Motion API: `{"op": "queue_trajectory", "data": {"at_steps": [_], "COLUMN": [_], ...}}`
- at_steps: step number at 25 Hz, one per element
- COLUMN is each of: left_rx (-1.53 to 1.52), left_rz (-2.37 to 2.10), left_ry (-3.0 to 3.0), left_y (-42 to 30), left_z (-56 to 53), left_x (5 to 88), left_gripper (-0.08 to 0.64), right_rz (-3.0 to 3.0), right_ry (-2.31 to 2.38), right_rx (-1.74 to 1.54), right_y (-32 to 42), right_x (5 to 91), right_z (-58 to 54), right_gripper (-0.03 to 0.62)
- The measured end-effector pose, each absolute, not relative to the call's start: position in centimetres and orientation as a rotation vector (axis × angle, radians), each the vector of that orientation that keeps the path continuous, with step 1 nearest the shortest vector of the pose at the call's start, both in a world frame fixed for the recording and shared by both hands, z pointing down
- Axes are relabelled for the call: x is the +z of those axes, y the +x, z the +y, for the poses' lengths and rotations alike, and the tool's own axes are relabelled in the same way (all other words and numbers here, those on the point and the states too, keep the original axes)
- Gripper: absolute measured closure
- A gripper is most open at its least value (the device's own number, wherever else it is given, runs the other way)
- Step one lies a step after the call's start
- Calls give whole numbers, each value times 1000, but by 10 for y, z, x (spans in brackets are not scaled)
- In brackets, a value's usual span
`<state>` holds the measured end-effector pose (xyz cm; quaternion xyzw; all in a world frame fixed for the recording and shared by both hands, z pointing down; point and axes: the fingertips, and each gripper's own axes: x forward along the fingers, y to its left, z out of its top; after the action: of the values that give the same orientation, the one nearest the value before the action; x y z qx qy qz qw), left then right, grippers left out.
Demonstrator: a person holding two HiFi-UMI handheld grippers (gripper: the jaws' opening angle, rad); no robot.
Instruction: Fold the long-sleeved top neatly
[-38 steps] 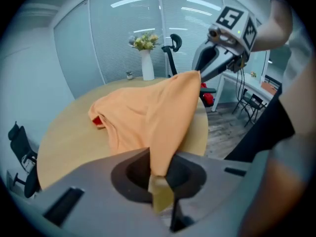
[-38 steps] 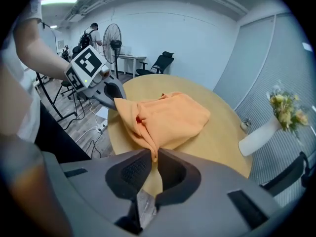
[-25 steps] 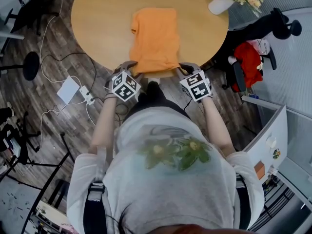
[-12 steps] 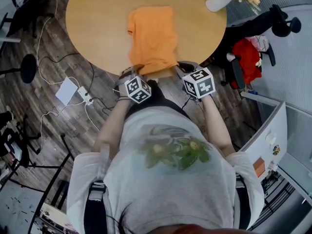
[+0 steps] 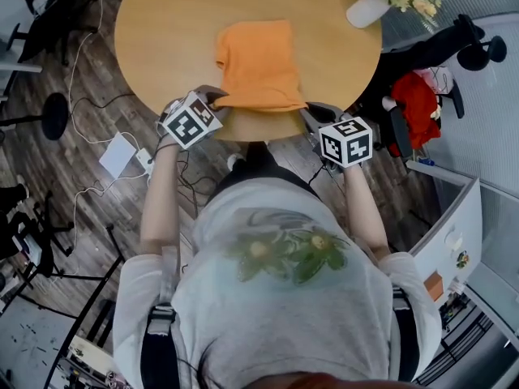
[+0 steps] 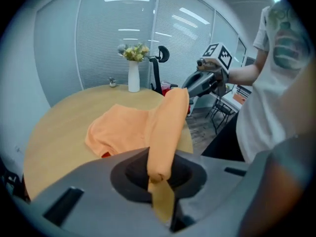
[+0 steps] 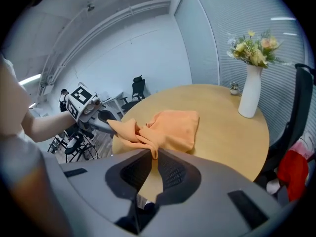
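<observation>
Left gripper (image 6: 160,180) fingers have just been closing and now pinch one near hem corner of the orange top (image 5: 258,63). Right gripper (image 7: 148,154) fingers pinch the other corner. The hem is raised off the table (image 5: 162,23) edge, probably to fold it away; the rest lies flat on the table.

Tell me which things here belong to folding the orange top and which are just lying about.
Part of the job:
orange top
round table under it
left gripper, whose jaws have just been closing on the top's near edge
right gripper, shut on that edge too

Lying about:
vase of flowers
red item beside the table
white box on the floor
</observation>
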<state>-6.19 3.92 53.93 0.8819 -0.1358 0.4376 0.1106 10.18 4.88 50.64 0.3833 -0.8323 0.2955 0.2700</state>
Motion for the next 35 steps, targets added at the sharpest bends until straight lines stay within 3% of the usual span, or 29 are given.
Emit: {"op": "queue_trajectory", "data": {"at_steps": [11,22,35], "left_rx": [1473,1476,1159], "left_rz": [-245,-287,-254], "left_ry": [2524,2224,2129], "left_y": [-53,-58,-54], "left_z": [-96,-182,-191], "left_x": [523,617,633], "left_gripper": [515,515,510], "right_rz": [-2222,-2065,-2002], "right_ry": [1094,989,1025], "right_rx": [768,906,1076], "right_y": [117,112,112], "right_x": [497,578,646], "right_z": [-87,-197,-217], "right_gripper": [541,541,541]}}
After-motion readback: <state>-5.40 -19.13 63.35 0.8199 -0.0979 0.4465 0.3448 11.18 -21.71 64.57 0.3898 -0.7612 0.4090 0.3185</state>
